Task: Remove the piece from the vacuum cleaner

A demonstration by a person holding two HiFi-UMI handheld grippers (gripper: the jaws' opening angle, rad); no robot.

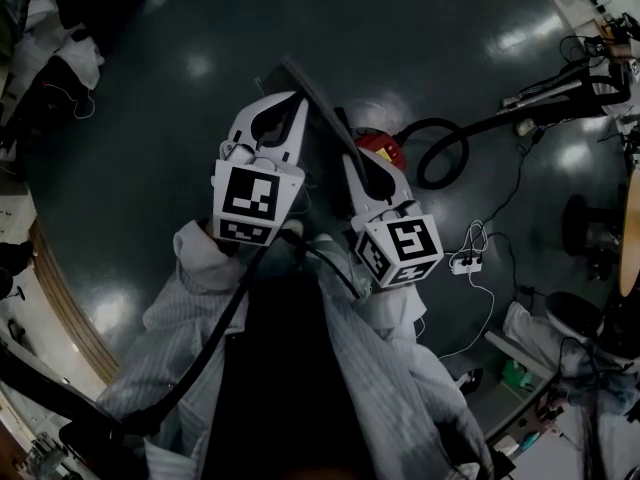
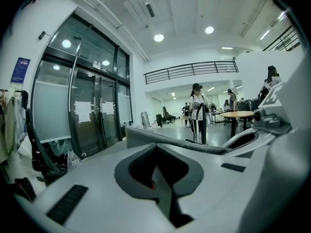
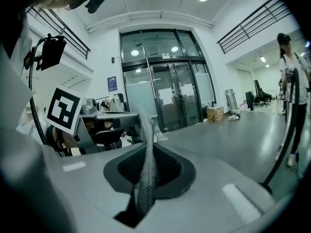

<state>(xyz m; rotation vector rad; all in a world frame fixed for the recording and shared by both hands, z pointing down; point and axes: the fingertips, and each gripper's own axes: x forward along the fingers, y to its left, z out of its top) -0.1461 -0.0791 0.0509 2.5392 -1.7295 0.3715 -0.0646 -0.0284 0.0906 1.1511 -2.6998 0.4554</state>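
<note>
My right gripper (image 3: 145, 181) is shut on a thin flat grey filter piece (image 3: 146, 149), which stands edge-on between its jaws and sticks up past them. From the head view the piece (image 1: 312, 96) slants up to the left above both grippers. The red vacuum cleaner (image 1: 384, 145) sits on the dark floor just beyond my right gripper (image 1: 353, 154). My left gripper (image 1: 288, 103) is beside the piece with its jaws shut on nothing. In the left gripper view the piece (image 2: 165, 139) shows as a grey strip beyond my left gripper (image 2: 163, 191).
The vacuum's black hose (image 1: 438, 154) loops right into a wand (image 1: 555, 93) lying on the floor. A white power strip (image 1: 465, 261) and cables lie at the right. Glass doors (image 3: 170, 98), a round table (image 2: 238, 114) and standing people (image 2: 197, 111) surround the spot.
</note>
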